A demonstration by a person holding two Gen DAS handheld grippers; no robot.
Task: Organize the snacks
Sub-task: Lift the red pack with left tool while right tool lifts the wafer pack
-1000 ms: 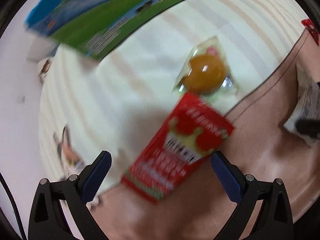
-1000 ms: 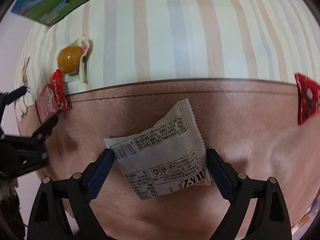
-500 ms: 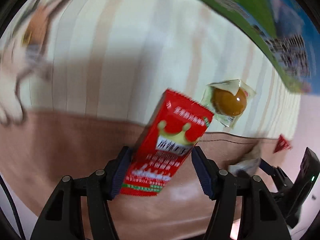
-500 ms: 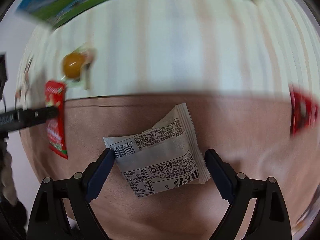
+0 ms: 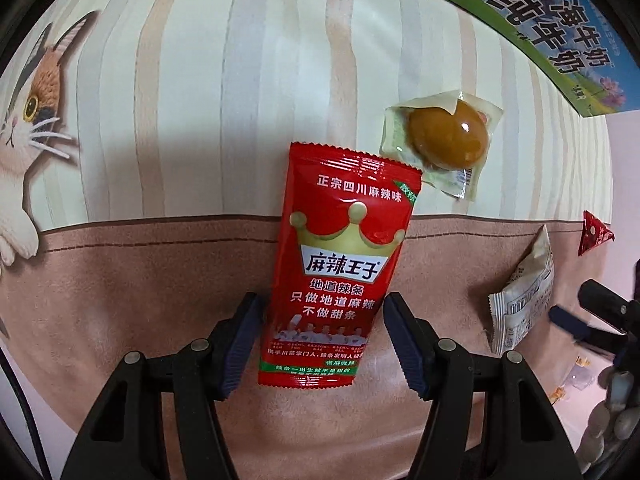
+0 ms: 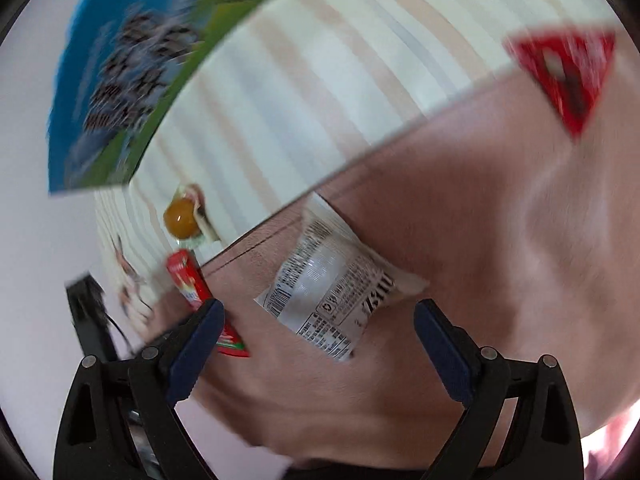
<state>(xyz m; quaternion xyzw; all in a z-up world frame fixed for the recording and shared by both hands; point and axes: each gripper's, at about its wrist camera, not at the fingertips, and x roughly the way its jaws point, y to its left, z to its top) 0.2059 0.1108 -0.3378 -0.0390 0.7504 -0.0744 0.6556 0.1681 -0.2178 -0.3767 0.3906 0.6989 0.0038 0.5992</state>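
From my right wrist view the whole picture smears with motion, so I cannot read the print on the blue and green milk carton (image 6: 124, 92), which runs off the top edge, and the red triangular packet (image 6: 568, 76) is only a streak. The left gripper's dark body (image 6: 90, 316) hides the lower end of the red spicy snack pouch (image 6: 192, 280), and the right gripper's blue finger (image 6: 196, 344) covers its middle. In my left wrist view the picture's rim cuts off the cat print (image 5: 28, 120), the carton (image 5: 560, 36) and the right gripper (image 5: 592, 320), and I cannot read the small type on the white wrapper (image 5: 524, 300).
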